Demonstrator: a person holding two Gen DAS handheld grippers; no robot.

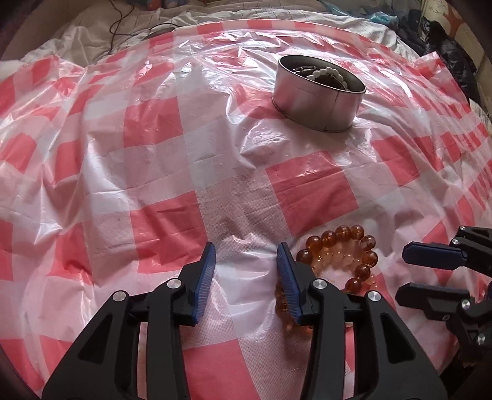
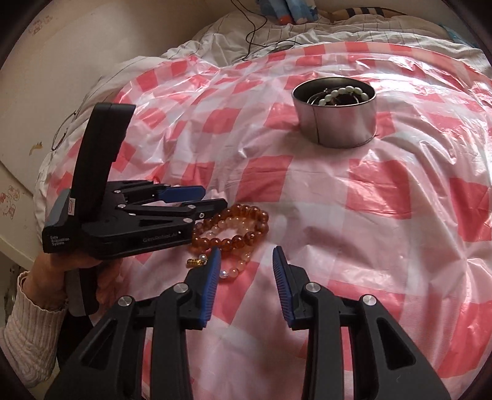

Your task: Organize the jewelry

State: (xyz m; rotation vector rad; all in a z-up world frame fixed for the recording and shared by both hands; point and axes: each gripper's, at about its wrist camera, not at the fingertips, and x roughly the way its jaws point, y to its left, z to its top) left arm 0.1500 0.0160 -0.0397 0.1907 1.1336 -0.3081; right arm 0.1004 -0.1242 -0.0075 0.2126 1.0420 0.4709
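Observation:
An amber bead bracelet [image 1: 358, 232] [image 2: 238, 241] and a paler bead bracelet [image 1: 338, 257] [image 2: 236, 222] lie piled together on the pink-checked plastic sheet [image 1: 313, 187]. My left gripper [image 1: 246, 246] [image 2: 215, 197] is open just left of the pile, and only bare sheet shows between its fingers. From the other side my right gripper [image 2: 246, 250] [image 1: 412, 277] is open as well; the beads lie beside its left finger, not between the pads. Farther back stands a round metal tin [image 1: 313, 104] [image 2: 338, 123] holding a white bead bracelet [image 1: 326, 74] [image 2: 341, 92] and some darker pieces.
The sheet covers a soft, rumpled bed with white bedding [image 2: 215, 40] and a black cable [image 2: 255, 27] at the back. Dark clothes [image 1: 446, 49] lie at the far right. A hand [image 2: 80, 264] in a pale knit sleeve [image 2: 27, 323] holds the left gripper.

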